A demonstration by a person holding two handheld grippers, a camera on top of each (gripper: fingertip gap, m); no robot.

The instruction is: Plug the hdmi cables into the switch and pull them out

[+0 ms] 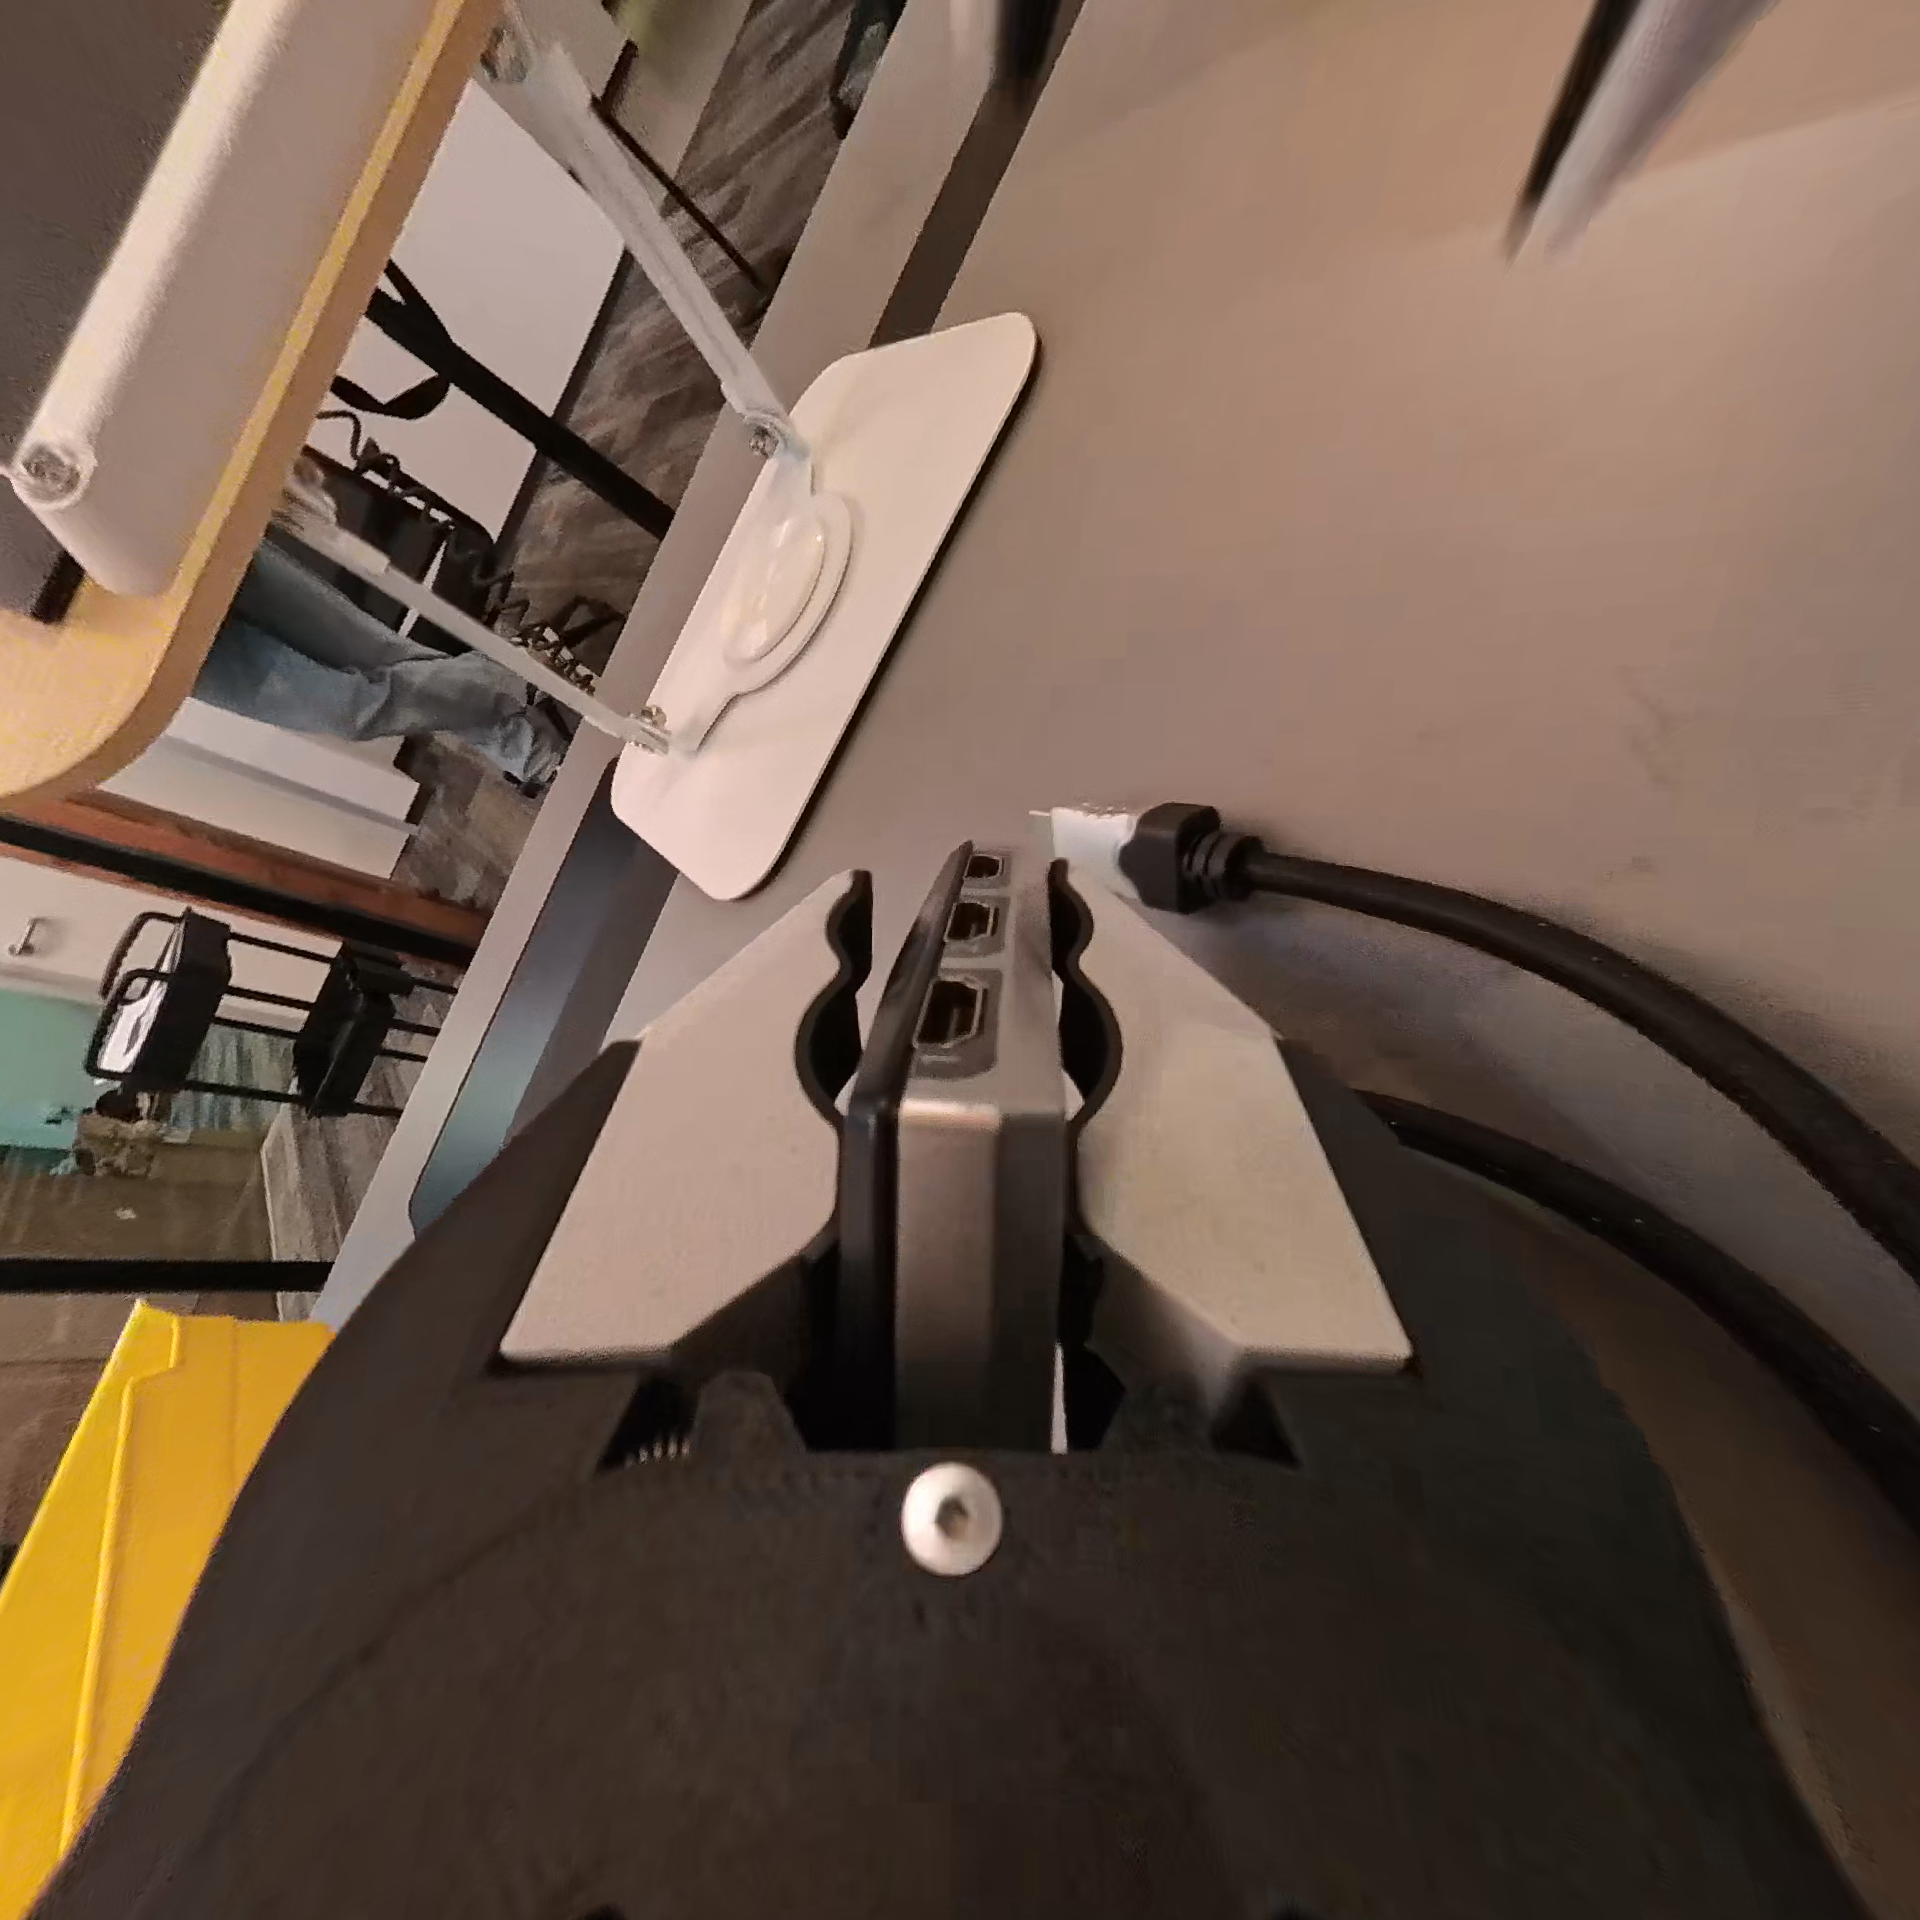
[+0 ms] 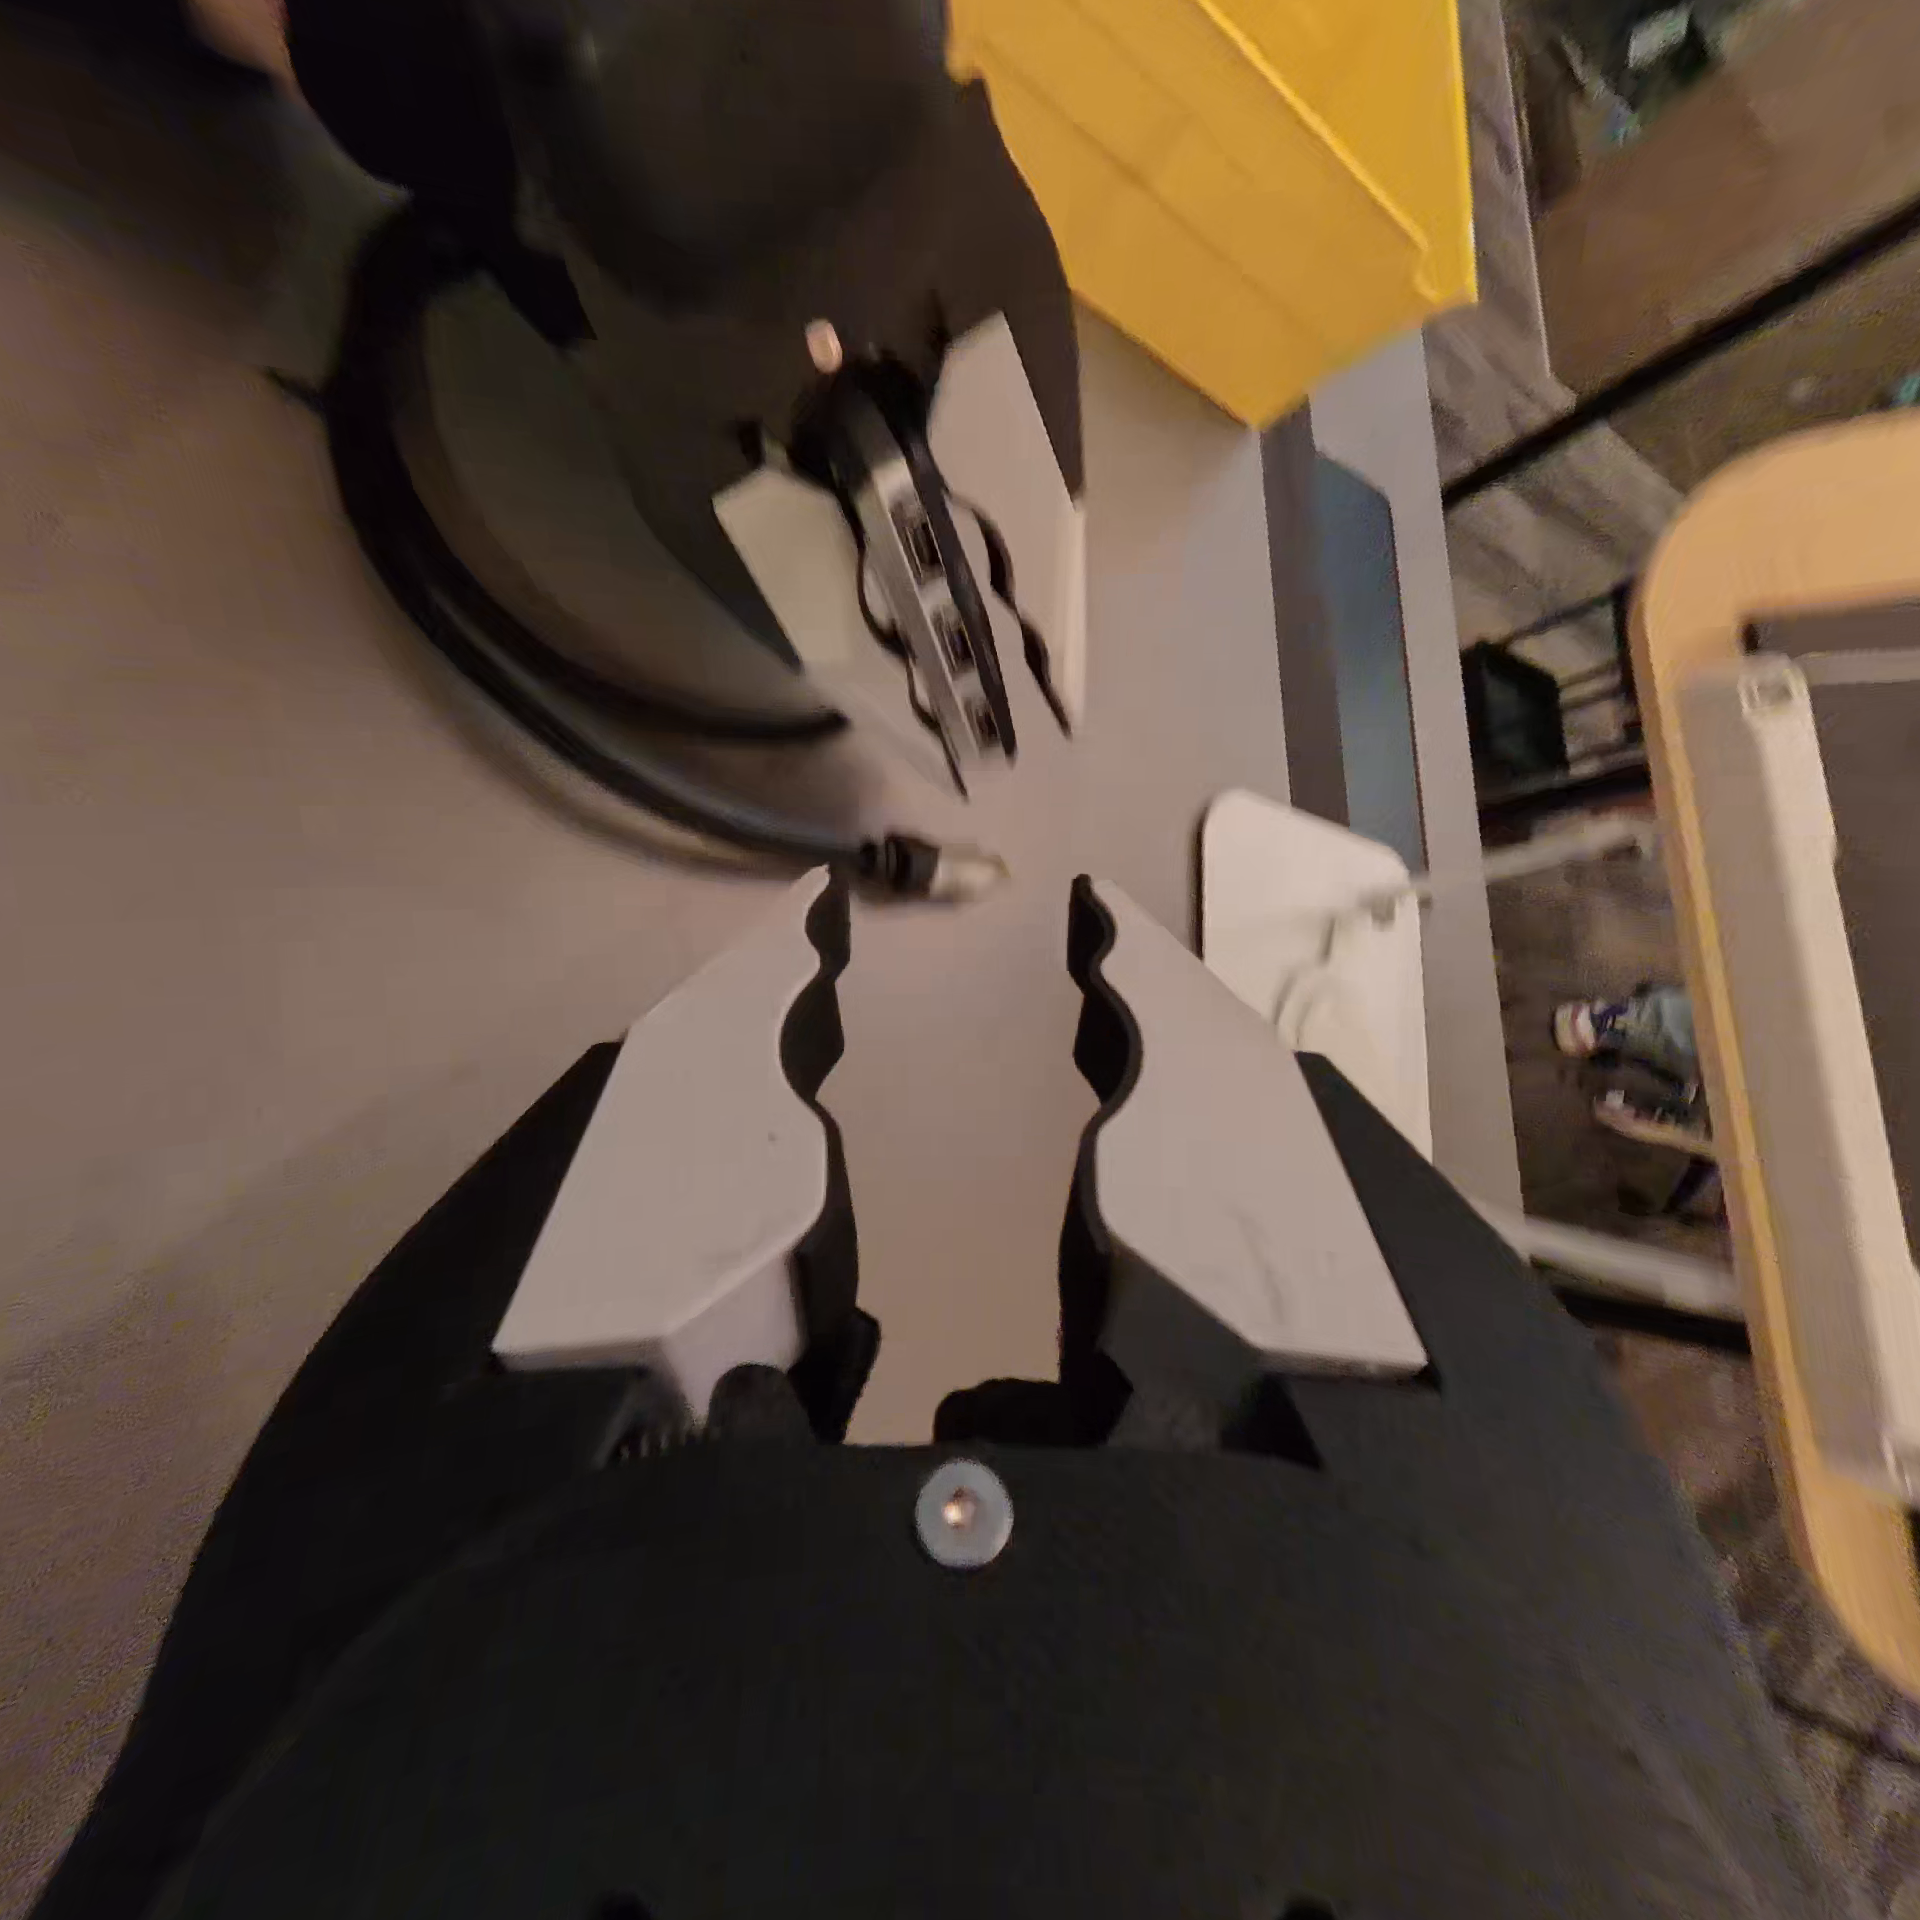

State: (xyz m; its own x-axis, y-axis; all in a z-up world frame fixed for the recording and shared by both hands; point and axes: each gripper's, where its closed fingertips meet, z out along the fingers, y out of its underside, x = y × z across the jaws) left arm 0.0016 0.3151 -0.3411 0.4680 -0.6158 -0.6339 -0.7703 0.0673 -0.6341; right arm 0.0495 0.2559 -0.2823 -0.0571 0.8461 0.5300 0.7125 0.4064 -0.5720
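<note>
1. Yellow bin (image 1: pixel 156 1475). Plastic, at the table's near-left corner in the left wrist view. Stands clear of the work.
2. Stand plate (image 1: pixel 831 592). White, rounded, flat on the grey table (image 1: pixel 1455 520), carrying clear struts up to a wood-edged board. Lies just beyond the switch; could crowd a wide approach from that side.
3. Left gripper (image 1: pixel 961 925). Fingers clamped on the flat faces of the switch, apparently to brace it against plugging force.
4. Switch (image 1: pixel 961 1049). Grey metal body with black top plate, held on edge so its row of three ports faces outward. All three ports visible here look empty.
5. HDMI cable (image 1: pixel 1558 935). Thick black lead curving across the table; its plug (image 1: pixel 1169 857) lies on the surface just right of the switch, metal tip toward it, not inserted. A second dark loop sits nearer the gripper body; whether it is another cable cannot be told.
6. Right gripper (image 2: pixel 956 894). Jaws apart, holding nothing, tips just short of the plug in the blurred right wrist view. Judged step: taking hold of the plug for insertion.
7. Obstruction note. The cable's stiff curve may resist alignment with a port.
</note>
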